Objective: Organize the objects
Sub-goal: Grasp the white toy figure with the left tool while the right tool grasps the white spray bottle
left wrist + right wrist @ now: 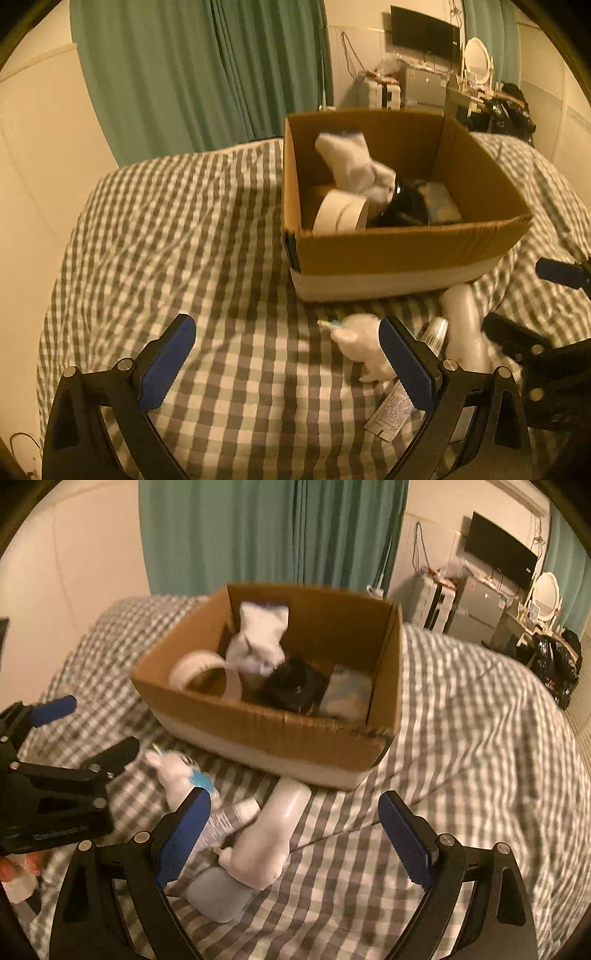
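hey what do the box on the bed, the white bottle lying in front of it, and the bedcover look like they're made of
Box: brown corrugated cardboard, matte, fluting showing along the cut rim, with a pale band round its base.
White bottle: probably smooth plastic, since it shows a soft glossy highlight.
Bedcover: woven fabric in a grey and white check, matte and wrinkled.

We note both grippers, left gripper (pixel 287 347) and right gripper (pixel 294 821), share black curved frames, silver round screws, ribbed blue finger pads (pixel 404 840).

Left claw (pixel 287 352) gapes wide, nothing between its blue pads, tilted downward. Right claw (pixel 294 825) likewise wide and empty, angled down beside it.
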`<act>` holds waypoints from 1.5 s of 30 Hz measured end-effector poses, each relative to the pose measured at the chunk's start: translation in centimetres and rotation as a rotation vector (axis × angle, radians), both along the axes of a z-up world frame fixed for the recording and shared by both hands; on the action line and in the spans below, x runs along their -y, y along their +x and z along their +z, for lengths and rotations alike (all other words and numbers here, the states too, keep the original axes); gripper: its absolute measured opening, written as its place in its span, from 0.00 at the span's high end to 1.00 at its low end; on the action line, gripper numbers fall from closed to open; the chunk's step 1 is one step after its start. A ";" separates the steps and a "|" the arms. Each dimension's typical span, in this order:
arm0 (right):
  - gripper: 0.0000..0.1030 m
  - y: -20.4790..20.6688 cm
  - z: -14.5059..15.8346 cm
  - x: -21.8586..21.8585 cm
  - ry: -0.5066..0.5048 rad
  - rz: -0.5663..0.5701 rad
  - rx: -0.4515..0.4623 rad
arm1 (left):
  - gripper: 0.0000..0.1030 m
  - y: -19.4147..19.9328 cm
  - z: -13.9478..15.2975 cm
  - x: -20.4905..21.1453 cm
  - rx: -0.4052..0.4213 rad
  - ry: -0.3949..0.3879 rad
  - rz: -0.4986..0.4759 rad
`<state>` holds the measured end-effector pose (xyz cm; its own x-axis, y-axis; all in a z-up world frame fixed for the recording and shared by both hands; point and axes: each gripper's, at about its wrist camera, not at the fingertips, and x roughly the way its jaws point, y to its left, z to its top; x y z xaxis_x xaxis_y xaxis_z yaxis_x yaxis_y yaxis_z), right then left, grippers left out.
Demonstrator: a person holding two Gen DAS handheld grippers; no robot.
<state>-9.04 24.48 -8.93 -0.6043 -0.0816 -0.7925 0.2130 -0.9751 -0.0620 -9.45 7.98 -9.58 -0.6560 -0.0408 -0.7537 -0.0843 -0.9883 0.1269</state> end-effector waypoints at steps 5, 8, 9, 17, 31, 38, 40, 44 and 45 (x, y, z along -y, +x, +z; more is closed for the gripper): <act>0.11 -0.8 -3.0 0.3 0.013 0.005 0.074 | 0.01 -0.3 -1.4 0.2 0.039 0.002 0.017; 0.13 -0.9 -3.8 0.7 0.016 0.019 0.096 | 0.01 -0.3 -1.9 0.2 0.053 -0.005 0.020; 0.14 -1.0 -4.1 0.9 0.019 0.024 0.106 | 0.01 -0.3 -2.1 0.1 0.059 -0.009 0.020; 0.37 -2.0 -7.3 1.2 0.021 0.032 0.231 | 0.01 -0.4 -3.5 -0.1 0.098 -0.029 0.029; 0.56 0.3 -4.5 -1.1 -0.043 -0.007 0.162 | 0.01 -1.2 -3.7 -3.1 0.130 0.004 -0.068; 0.57 0.7 -3.8 -2.1 -0.069 -0.025 0.151 | 0.01 -3.3 -4.9 -4.2 0.188 0.127 -0.084; 0.57 0.8 -4.1 -2.2 -0.065 -0.028 0.155 | 0.01 -4.1 -5.5 -4.4 0.207 0.162 -0.076; 0.57 0.1 -4.5 -2.6 -0.072 -0.046 0.172 | 0.01 -5.0 -6.6 -5.4 0.240 0.158 -0.073; 0.57 0.2 -4.5 -2.8 -0.071 -0.048 0.172 | 0.01 -5.1 -7.0 -5.7 0.247 0.136 -0.077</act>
